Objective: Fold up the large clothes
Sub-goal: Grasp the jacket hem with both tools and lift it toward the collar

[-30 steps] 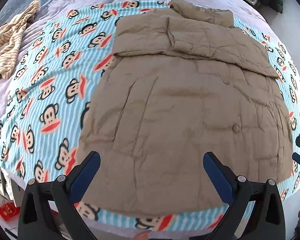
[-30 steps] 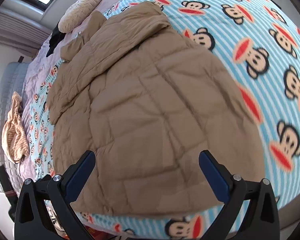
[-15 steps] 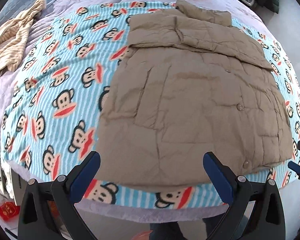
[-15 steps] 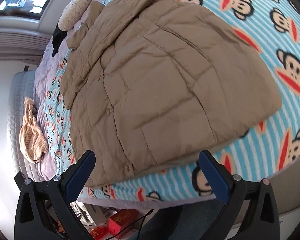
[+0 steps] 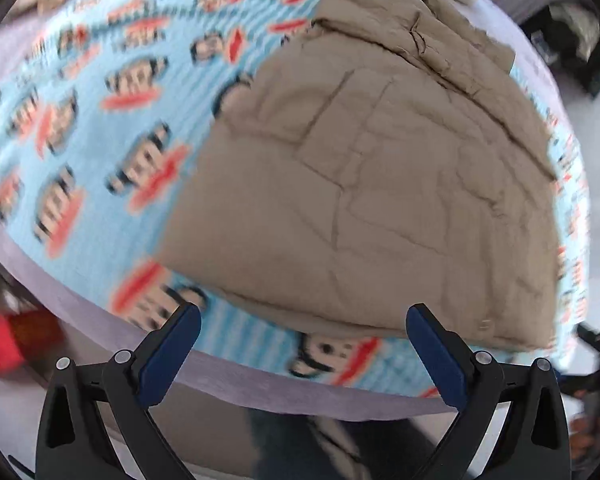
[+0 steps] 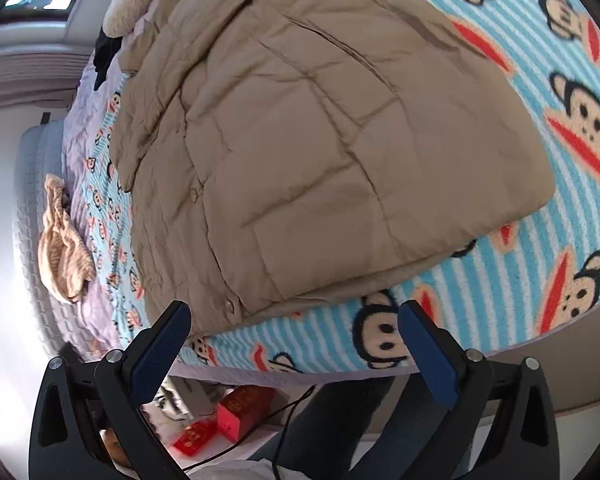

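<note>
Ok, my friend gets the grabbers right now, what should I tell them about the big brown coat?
Left gripper: open, holding nothing, off the near bed edge.
Right gripper: open, empty too, near the hem.
The brown coat lies flat on the monkey blanket, buttons along one side, sleeve folded across the top.
Done: coat spread out, one sleeve in.
Left: probably grab the hem and fold the coat up.

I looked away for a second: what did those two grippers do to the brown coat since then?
Nothing to the coat itself. Both grippers pulled back toward the near edge of the bed: the left gripper and right gripper now sit past the tan coat, open and empty. The coat still lies flat on the monkey-print blanket, sleeve folded across.
</note>
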Motion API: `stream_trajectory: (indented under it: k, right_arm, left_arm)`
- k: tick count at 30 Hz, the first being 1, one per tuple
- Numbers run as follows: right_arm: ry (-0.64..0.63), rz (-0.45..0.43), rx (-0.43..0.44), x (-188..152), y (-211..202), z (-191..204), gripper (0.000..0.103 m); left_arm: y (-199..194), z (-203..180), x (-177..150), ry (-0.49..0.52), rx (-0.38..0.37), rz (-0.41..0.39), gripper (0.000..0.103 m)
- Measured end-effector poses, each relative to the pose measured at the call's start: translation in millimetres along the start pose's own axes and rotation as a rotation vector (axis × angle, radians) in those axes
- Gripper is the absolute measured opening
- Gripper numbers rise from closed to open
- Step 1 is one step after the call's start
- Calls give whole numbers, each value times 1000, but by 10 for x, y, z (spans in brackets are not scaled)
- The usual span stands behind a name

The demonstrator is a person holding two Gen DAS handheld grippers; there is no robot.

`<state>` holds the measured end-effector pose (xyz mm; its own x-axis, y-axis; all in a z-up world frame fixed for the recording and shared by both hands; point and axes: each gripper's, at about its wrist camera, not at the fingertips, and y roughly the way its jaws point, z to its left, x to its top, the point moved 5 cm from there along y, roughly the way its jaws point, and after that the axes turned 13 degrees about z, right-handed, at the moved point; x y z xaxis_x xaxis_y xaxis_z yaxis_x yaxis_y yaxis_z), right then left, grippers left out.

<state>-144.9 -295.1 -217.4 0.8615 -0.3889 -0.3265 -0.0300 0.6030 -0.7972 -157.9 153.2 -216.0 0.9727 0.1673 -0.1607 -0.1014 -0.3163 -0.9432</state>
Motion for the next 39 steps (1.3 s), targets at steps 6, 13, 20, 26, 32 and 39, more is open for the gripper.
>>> stream_trajectory:
  k: [6,13,20,26,32,39]
  right_arm:
    - [90,8,148,-4,81,-285,103]
    - [221,-31,269,4,144,-650,102]
    - [305,-104,358,112,135,-857,98]
    - [380,-139,447,270,205,-949,91]
    - [434,-117,445,282,344,-953,28]
    - [327,-204,425,224,67,-650,9]
  left_arm:
    - [269,99,-47,-94,-175,75,103]
    - [487,232,-18,-181,-326,114,103]
    - [573,-22,217,-129,-346,97,103]
    - [651,-174,366,-147,-338,117,70]
    - [484,-144,412,-139,-337,94,16]
    - [-126,-472,571,64,-321,-22,16]
